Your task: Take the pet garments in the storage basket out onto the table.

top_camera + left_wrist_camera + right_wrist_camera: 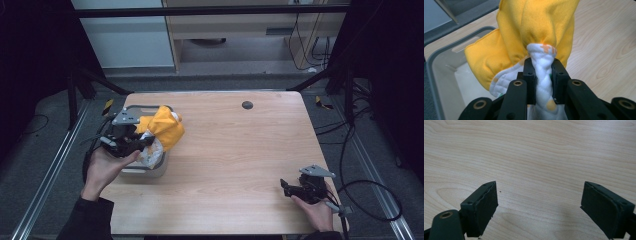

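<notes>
Forearms come in low in the high view; the left gripper (131, 142) has the yellow cloth (165, 127) pinched above the grey bin (150, 171), so I'd call it half out, laying flat left. Left gripper view: white lining clamped tight, bundle running straight away from the jaws. Right gripper (539, 207) gapes wide over bare table (536, 150).

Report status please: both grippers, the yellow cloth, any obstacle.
Left gripper shut on yellow-and-white cloth, held above grey bin. Right gripper open, over bare table. No obstacle seen.
</notes>
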`<state>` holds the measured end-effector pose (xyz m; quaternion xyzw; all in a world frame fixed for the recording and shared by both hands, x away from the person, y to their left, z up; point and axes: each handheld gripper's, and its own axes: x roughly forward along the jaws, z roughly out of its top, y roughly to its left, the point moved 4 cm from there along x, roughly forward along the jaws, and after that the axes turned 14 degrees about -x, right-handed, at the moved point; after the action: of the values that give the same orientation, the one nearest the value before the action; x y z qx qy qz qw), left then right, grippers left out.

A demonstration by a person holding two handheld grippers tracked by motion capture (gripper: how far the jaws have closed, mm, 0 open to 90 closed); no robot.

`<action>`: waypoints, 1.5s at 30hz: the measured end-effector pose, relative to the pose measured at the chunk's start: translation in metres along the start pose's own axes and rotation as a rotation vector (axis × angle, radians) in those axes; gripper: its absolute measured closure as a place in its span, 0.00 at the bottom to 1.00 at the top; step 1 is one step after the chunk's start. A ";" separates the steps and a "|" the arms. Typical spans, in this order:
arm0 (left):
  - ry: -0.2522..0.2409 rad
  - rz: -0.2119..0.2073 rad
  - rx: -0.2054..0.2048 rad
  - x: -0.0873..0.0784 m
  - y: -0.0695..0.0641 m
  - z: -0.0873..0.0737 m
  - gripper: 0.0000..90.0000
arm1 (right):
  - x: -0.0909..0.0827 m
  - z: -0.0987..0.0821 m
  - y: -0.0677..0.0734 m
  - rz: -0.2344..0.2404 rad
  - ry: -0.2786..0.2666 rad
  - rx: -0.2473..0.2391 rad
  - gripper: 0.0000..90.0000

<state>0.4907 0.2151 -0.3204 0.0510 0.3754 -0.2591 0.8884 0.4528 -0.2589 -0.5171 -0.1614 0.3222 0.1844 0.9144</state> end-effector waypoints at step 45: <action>0.107 -0.142 0.120 0.084 -0.080 -0.019 0.86 | -0.001 0.000 0.000 0.000 -0.002 -0.002 0.15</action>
<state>0.4876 0.1157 -0.3838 0.0912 0.4088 -0.3401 0.8419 0.4522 -0.2594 -0.5163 -0.1620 0.3210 0.1848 0.9146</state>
